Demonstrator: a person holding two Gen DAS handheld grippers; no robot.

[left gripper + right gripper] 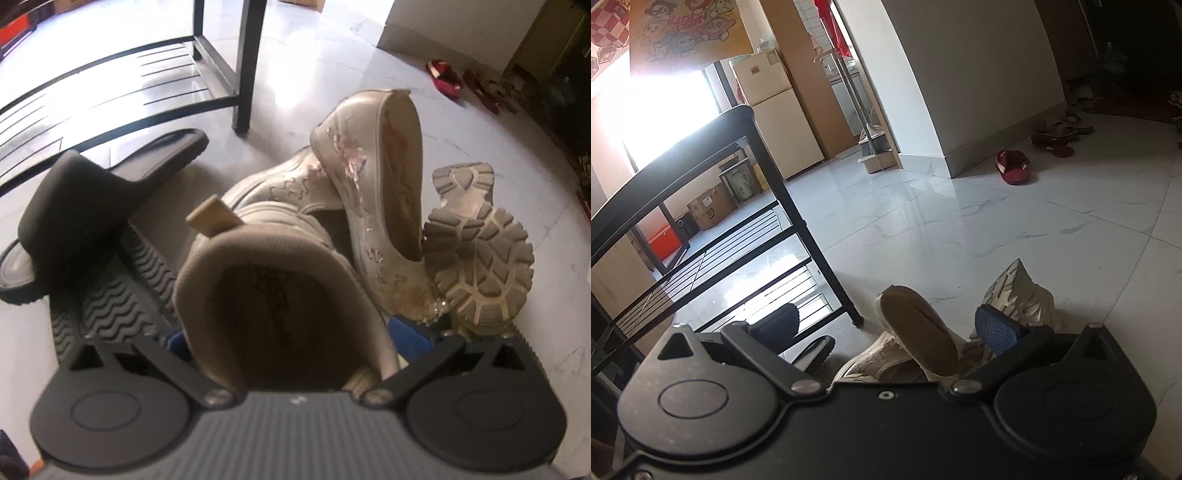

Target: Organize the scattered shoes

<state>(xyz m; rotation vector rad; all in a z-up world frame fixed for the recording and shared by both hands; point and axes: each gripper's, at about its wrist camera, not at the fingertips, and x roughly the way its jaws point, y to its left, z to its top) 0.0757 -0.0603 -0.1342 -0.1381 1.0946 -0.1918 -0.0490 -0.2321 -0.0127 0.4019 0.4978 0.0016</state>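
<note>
A pile of shoes lies on the white marble floor. In the left wrist view a beige sneaker points its heel opening at the camera, and my left gripper is shut on its heel, blue pads against both sides. Around it lie two black slides, one sole up, a pair of white floral flats and a second sneaker sole up. My right gripper hovers open above the pile, over a flat and the upturned sneaker, holding nothing.
A black metal shoe rack with slatted shelves stands just left of the pile; its leg is close behind the shoes. Red slippers lie by the wall corner farther off. A broom and dustpan and cardboard box are beyond.
</note>
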